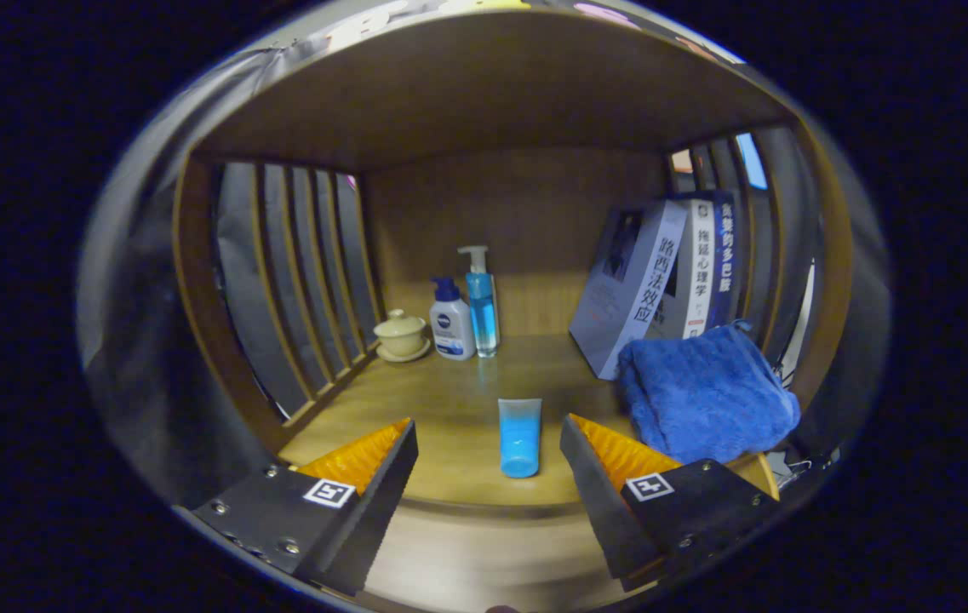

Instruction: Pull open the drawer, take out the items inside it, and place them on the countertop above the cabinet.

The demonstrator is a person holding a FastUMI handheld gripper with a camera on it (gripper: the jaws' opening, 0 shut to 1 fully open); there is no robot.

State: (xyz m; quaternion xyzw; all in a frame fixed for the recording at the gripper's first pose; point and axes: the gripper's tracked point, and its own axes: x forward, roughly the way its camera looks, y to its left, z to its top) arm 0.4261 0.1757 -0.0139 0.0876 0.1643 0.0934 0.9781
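Tube [520,437] is standing upside down on the desk [449,409], between the spread, empty fingers of the hand-held gripper [488,443], beside a blue towel [705,396].

You've got one gripper [488,443], two fingers [364,455] spread wide, touching nothing. One blue tube [520,437] lies on the one countertop [449,400], between the fingers and just ahead. Two pump bottles at the back: one white [451,320], one clear blue [480,302]. One lidded cup [400,332] on one saucer [405,352]. Three books [662,281] leaning together, going by the spines. One blue towel [705,393]. Slatted side panels: two, left [296,272] and right [756,221].
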